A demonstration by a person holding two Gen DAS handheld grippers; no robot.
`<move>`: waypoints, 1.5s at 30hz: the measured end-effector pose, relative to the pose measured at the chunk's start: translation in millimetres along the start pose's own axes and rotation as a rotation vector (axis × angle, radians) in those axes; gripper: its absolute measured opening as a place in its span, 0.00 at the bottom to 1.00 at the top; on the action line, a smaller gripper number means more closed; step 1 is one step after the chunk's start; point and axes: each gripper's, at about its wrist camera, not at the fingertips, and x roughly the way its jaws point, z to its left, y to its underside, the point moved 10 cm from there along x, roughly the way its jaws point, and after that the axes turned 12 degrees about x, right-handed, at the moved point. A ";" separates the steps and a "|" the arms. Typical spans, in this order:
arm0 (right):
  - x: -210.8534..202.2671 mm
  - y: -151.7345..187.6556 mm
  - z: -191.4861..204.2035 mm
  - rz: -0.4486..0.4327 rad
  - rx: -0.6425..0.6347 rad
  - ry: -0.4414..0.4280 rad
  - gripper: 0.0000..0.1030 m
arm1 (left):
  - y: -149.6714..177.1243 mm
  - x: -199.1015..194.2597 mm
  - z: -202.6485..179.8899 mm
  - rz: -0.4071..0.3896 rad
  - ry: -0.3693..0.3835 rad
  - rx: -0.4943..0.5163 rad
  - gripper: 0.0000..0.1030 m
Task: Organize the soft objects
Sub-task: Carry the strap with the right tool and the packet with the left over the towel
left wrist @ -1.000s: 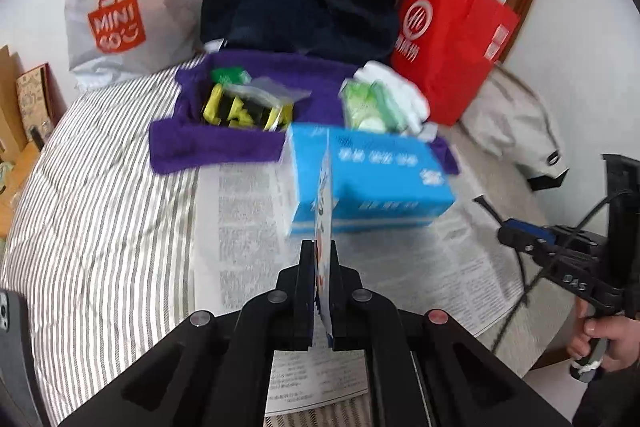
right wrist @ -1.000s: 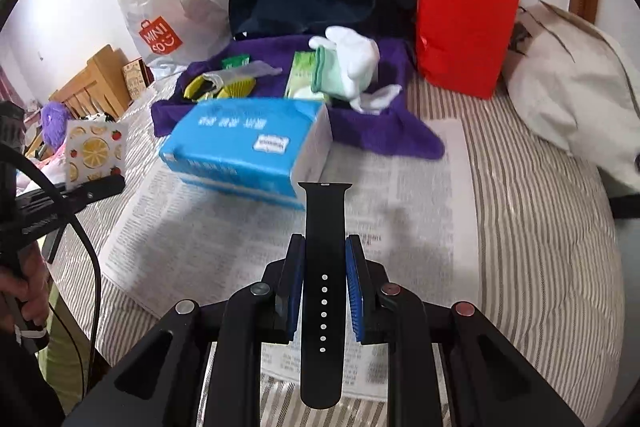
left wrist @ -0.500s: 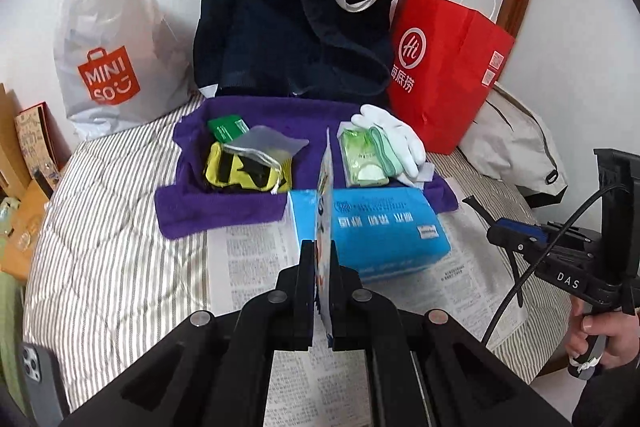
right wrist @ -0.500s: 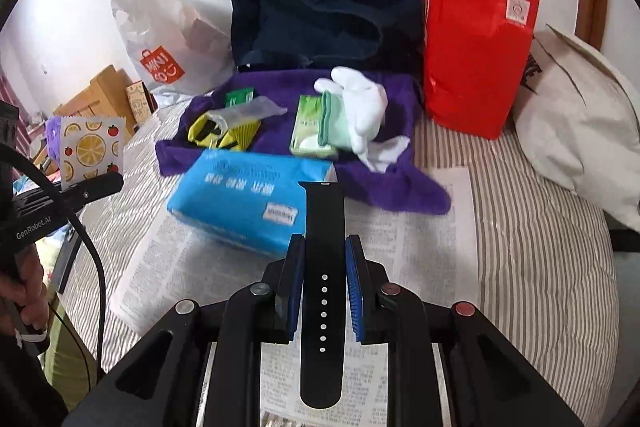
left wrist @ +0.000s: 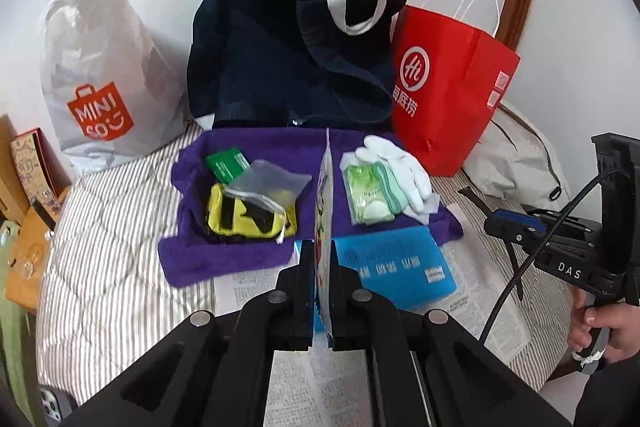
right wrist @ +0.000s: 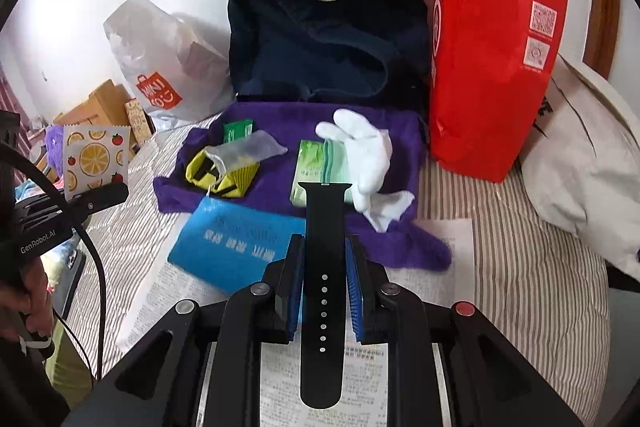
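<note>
My left gripper (left wrist: 320, 267) is shut on a thin fruit-print packet (left wrist: 325, 203), seen edge-on; its orange-and-tomato face shows in the right wrist view (right wrist: 94, 157). My right gripper (right wrist: 324, 255) is shut on a black watch strap (right wrist: 323, 267) that points forward. Both are held above the bed. A purple towel (left wrist: 256, 259) lies ahead with a yellow-black pouch (left wrist: 248, 219), a clear bag (left wrist: 268, 183), a green sachet (left wrist: 224, 165), a green wipes pack (left wrist: 366, 195) and a white glove (left wrist: 396, 163). A blue tissue pack (left wrist: 396, 267) lies in front on newspaper (left wrist: 472, 295).
A dark navy bag (left wrist: 296, 59) stands behind the towel, a red paper bag (left wrist: 448, 91) to its right and a white Miniso bag (left wrist: 100, 79) to its left. A beige bag (left wrist: 516, 155) lies at the right. Cardboard boxes (left wrist: 24, 211) stand beside the striped bed.
Both grippers have pulled back and risen from the bed with their objects. The towel and tissue pack now look farther away and lower in both views.
</note>
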 end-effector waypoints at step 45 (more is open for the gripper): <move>154.8 -76.4 43.6 0.090 -0.096 0.020 0.20 | -21.2 91.2 75.5 0.075 0.016 -0.063 0.04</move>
